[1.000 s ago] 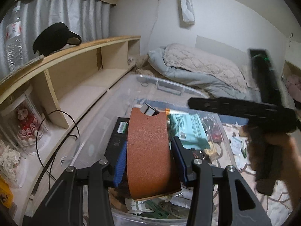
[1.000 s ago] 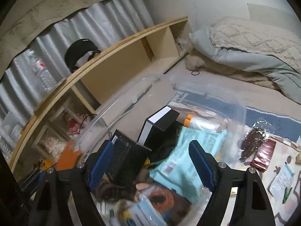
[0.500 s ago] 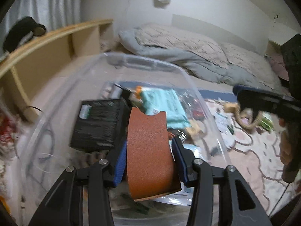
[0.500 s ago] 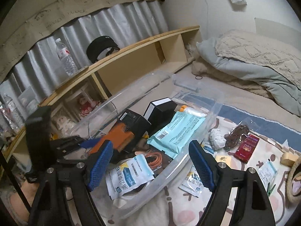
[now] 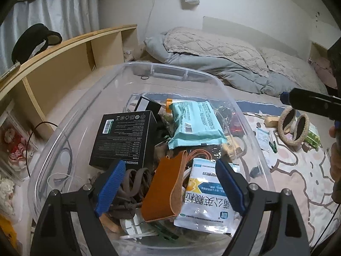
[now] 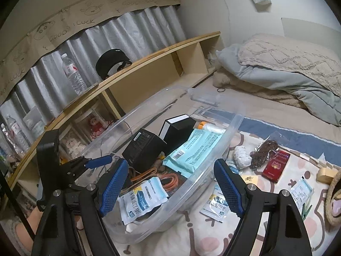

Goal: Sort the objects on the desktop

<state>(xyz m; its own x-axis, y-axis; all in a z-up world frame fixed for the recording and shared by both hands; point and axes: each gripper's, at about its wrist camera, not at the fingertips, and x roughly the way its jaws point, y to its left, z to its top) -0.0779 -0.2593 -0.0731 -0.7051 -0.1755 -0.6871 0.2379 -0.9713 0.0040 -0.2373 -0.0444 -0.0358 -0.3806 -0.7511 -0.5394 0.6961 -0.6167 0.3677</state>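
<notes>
Bedroom setting, patterned mat point(image 6: 266, 230) over the bed, a wooden shelf point(image 5: 64, 64) running along the wall at 9 to 10 o'clock. Clear plastic bin point(image 5: 251, 128) sits on the mat and holds most of the sorted items. Brown leather sleeve point(image 5: 164, 189) lies loose in the bin at its near side, propped at a tilt against a white-and-blue medicine pouch point(image 5: 208, 196) on its right, with a dark tangle of cord point(image 5: 130, 187) to its left. Left gripper point(image 5: 168, 188) hangs above the bin with its jaws spread wide, blue pads either side of the sleeve and apart from it, nothing held. Behind the sleeve at 11 o'clock a black box point(image 5: 125, 136) leans on edge; at 12 to 1 o'clock a teal wipes pack point(image 5: 196, 123) lies flat, orange cable point(image 6: 168, 179) coiled beneath. Right gripper point(image 6: 168, 187) is also spread wide and carries nothing, hovering over the bin's near right rim. Outside the bin, from the right wrist view at 2 to 3 o'clock: a crumpled white wad point(image 6: 242, 156), a bag of dark brown stuff point(image 6: 264, 151), a red packet point(image 6: 276, 166), small sachets point(image 6: 301, 188). Woven ring basket point(image 5: 294, 128) sits on the mat at 3 o'clock in the left wrist view. Water bottle point(image 6: 73, 74) and black headband-like object point(image 6: 111, 61) stand on the shelf top; folded bedding point(image 6: 287, 68) lies beyond.
</notes>
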